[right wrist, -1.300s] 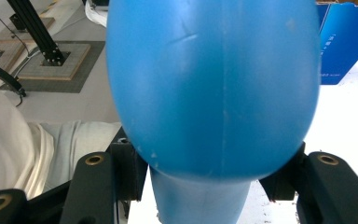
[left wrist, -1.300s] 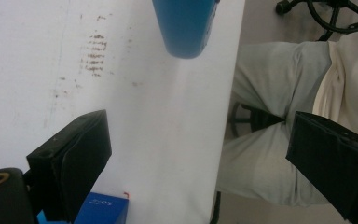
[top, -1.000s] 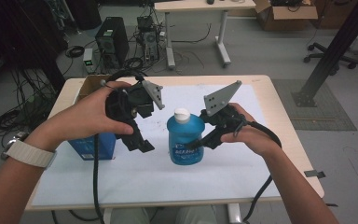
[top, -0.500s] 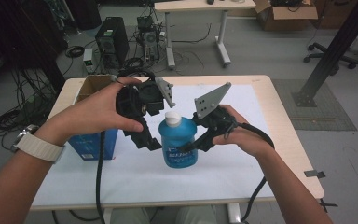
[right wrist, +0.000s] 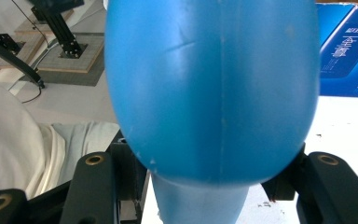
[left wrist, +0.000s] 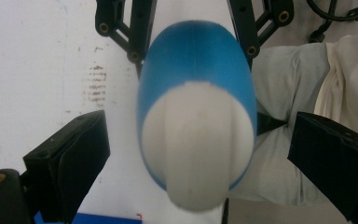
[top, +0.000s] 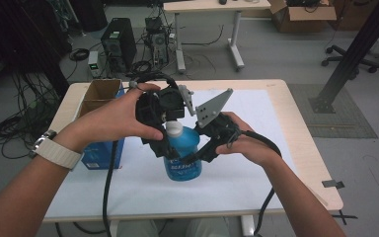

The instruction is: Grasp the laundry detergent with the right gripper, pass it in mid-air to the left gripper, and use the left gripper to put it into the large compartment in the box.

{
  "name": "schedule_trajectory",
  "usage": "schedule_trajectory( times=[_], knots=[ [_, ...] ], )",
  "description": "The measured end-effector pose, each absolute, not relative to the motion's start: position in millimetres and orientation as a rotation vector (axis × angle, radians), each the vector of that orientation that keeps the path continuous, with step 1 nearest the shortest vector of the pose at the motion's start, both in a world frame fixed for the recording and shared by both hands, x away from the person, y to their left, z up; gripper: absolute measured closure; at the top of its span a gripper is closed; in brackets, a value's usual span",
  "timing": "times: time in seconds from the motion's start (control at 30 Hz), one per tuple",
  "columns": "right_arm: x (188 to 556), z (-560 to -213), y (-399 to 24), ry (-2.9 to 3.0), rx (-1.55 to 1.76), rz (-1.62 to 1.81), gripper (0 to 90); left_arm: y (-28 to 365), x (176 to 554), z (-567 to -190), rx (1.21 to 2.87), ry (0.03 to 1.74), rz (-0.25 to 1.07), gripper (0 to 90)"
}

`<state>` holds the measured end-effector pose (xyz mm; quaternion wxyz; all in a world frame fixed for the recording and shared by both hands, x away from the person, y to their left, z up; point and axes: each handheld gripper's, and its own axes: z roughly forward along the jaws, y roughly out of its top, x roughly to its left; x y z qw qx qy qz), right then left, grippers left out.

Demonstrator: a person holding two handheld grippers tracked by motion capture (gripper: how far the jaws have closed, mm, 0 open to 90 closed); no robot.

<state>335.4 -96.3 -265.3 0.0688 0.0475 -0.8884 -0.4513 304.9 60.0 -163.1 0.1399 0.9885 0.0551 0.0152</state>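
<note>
Bottle [top: 181,153]: blue, white cap, upright near the counter [top: 276,128] centre.
Right gripper [top: 193,159]: clamped on the bottle's body, coming in from 3 o'clock.
Left gripper [top: 170,143]: over the cap [left wrist: 198,149], jaws spread wide on both sides, not touching it.
Blue box [top: 103,148]: at 9 o'clock of the bottle, apart.
Done: bottle steadied.
Left: probably gripping and unscrewing the cap.

Glossy blue plastic bottle [top: 182,153], matt white cap [top: 173,129], cardboard box [top: 100,123]
</note>
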Motion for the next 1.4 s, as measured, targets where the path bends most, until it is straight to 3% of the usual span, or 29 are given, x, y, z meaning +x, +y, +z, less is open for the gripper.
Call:
schedule_trajectory(
  times=[1.4],
  knots=[
    [335.7,-265.0,-94.0,-2.676,0.155,-1.336,43.8,52.1,309.8,-178.4,2.889,0.137,0.019,16.9]
  ],
)
